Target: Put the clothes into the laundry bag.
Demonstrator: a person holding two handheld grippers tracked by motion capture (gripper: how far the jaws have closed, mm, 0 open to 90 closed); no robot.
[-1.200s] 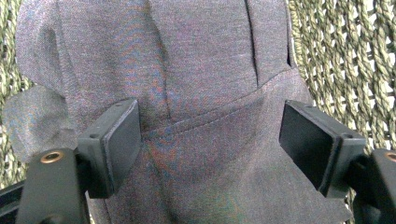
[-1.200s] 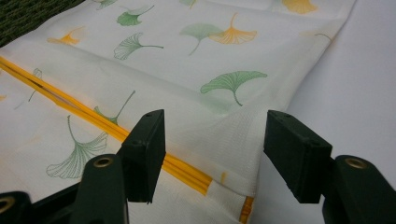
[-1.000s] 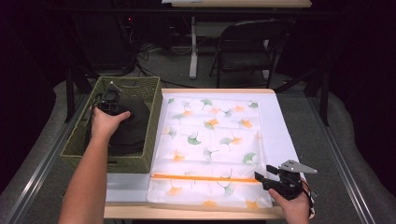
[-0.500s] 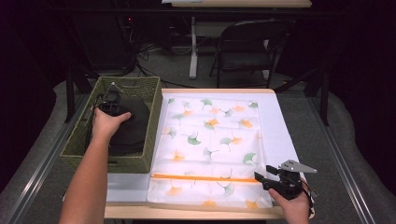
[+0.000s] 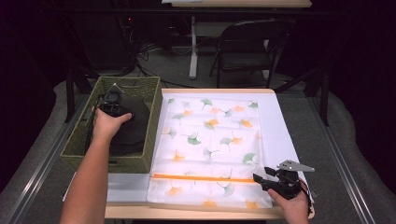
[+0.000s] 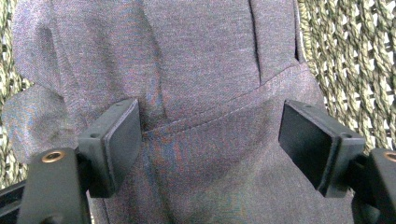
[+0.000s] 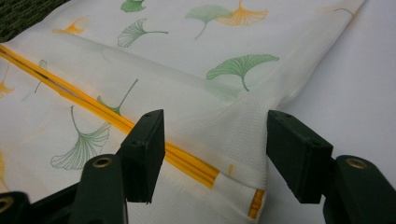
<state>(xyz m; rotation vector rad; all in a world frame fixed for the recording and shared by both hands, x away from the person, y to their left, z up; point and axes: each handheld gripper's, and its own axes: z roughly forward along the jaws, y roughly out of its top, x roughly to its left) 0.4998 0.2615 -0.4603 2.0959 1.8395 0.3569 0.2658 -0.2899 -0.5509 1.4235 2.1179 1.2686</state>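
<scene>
Rectangular table with a pale grey-white top and a light wooden front edge; on its left end, a woven olive-green wicker basket; just beside the basket, spread flat over the middle, a white mesh zippered bag printed with green and orange ginkgo leaves, its orange zip near the front edge.

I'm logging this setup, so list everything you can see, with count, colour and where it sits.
Garment: one, dark grey, inside the basket.
Basket: one, green woven, table's left edge.
Mesh bag: one, white with green and orange leaf print and orange zipper, flat at table centre.
Table: one, white top.
Folding chair: one, black, behind the table.
Left gripper: one, black, open over the garment.
Right gripper: one, black, open at the bag's zipper end.
</scene>
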